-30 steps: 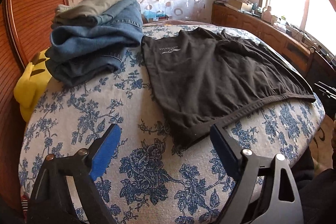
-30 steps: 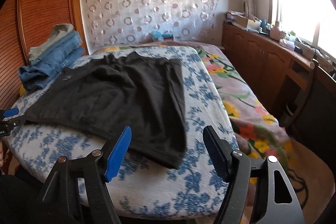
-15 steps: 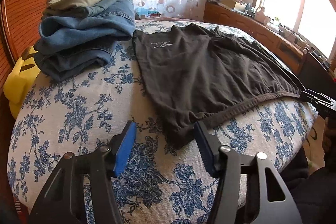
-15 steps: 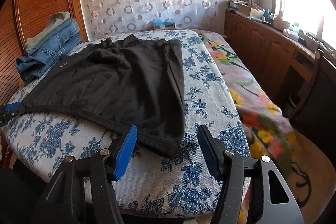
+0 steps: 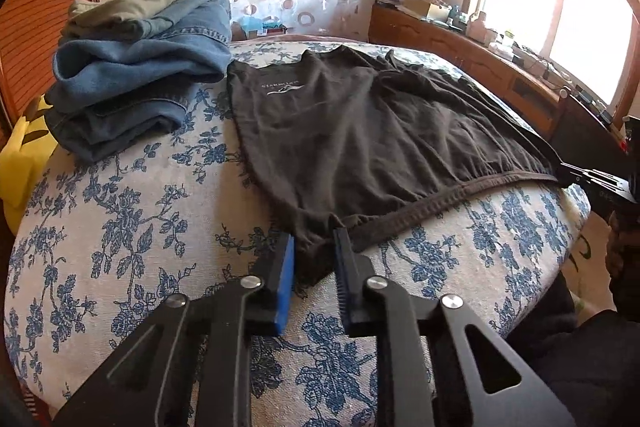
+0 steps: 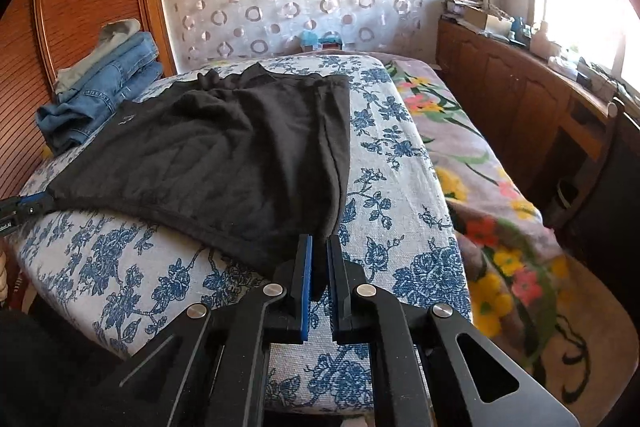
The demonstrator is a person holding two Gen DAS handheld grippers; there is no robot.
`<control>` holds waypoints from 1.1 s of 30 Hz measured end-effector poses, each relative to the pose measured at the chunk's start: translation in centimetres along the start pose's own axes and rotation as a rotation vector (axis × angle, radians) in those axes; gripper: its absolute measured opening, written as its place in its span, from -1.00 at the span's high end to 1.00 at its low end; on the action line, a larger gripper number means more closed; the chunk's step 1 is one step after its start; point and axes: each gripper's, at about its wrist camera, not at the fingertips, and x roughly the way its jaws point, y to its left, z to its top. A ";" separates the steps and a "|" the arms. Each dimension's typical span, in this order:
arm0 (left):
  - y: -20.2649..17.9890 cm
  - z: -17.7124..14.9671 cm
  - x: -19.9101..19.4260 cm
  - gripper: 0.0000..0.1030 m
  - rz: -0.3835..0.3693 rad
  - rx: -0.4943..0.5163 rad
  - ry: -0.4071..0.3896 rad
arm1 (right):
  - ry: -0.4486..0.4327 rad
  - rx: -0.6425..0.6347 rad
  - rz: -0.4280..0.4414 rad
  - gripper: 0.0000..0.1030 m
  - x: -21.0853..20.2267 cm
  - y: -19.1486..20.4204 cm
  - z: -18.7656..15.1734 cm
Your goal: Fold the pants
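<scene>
You are pinching both waistband corners of the black pants [image 5: 360, 131] lying on the floral cushion [image 5: 132, 227]: left gripper [image 5: 314, 251], right gripper [image 6: 318, 259]. They're soft, light, likely sagging between grips.

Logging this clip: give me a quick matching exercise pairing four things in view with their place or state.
1. left hand-held gripper
2. right hand-held gripper
3. folded jeans stack
4. yellow object

a. beside the black pants, far left of the bed
b. closed on the pants' right waistband corner
c. closing on the left waistband corner
d. wedged by the wooden wardrobe

Pairs: 1-c, 2-b, 3-a, 4-d
</scene>
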 end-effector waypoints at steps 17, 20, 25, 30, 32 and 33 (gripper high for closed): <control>-1.2 0.2 -4.4 0.79 -0.079 0.008 -0.039 | -0.055 -0.023 0.027 0.91 -1.1 -1.3 1.8; -1.6 0.2 -4.8 0.79 -0.088 0.026 -0.033 | -0.071 -0.005 0.032 0.92 -1.8 -1.9 2.0; -1.7 0.4 -3.9 0.79 -0.080 0.032 -0.016 | -0.072 0.025 0.059 0.92 -1.2 -1.8 1.4; -1.0 0.0 -3.9 0.78 -0.074 -0.001 -0.020 | -0.069 0.035 0.092 0.92 -0.1 -1.1 1.7; -0.7 0.0 -3.8 0.72 -0.067 -0.008 -0.022 | -0.077 0.035 0.108 0.92 0.2 -0.9 2.0; -0.5 0.1 -3.7 0.70 -0.054 -0.013 -0.018 | -0.081 0.034 0.113 0.92 0.3 -0.8 2.3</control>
